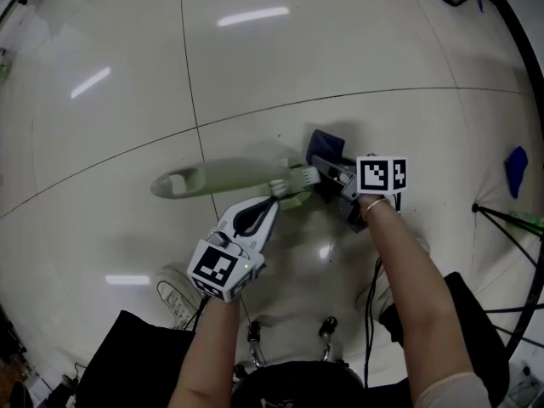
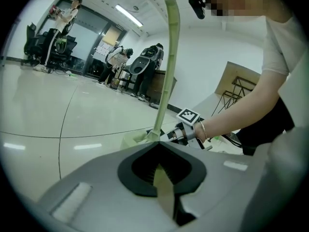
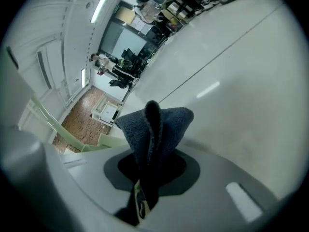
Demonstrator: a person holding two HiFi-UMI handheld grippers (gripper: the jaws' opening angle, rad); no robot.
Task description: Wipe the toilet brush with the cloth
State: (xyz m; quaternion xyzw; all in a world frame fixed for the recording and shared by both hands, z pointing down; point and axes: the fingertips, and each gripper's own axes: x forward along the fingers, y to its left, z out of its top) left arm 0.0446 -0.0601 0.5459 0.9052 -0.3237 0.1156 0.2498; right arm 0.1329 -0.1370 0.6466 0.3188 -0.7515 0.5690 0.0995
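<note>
Fingers [image 2: 87, 187] closed on brush and cloth

Left gripper [image 1: 274, 195] clamps the pale green toilet brush [image 1: 229, 179] over the tiled floor [image 1: 340, 41]. Right gripper [image 1: 330, 175] pinches a dark blue cloth [image 3: 154, 129] just beside the brush's end near the left jaws.

Steep overhead head view; close claw views; toilet brush [image 1: 223, 179] in all.

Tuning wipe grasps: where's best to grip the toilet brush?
Probably the flat handle of the toilet brush, close to the head, coming from the person's side as the left gripper does: the pinch lands across its thin section, leaving the head free for the cloth.
</note>
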